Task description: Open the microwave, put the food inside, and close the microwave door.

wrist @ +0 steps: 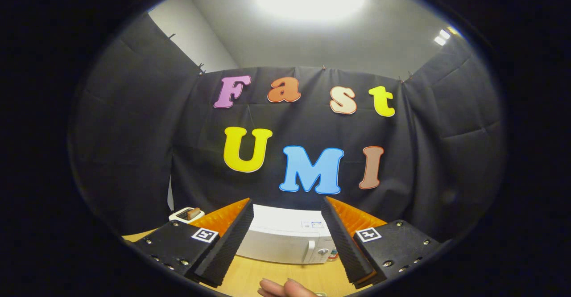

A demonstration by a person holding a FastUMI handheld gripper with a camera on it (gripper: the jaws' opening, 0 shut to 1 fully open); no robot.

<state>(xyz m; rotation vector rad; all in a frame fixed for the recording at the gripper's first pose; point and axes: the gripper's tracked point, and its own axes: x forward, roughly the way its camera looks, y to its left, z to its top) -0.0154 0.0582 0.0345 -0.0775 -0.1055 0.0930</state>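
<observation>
A white microwave [285, 239] stands on the wooden table against the black cloth wall, its door shut and its control panel on the right side. It lies beyond my gripper [287, 239], framed between the two fingers. The gripper is open, its ribbed black pads wide apart with nothing between them, and it is held above the table, tilted upward. A white plate with a brown piece of food [189, 213] sits to the left of the microwave, just past the left finger [229, 241].
A person's fingers [285, 289] show at the near edge of the wooden table [276, 274], between my fingers. Black cloth walls close the booth on the back and both sides. A small item [332, 254] lies by the microwave's right front corner.
</observation>
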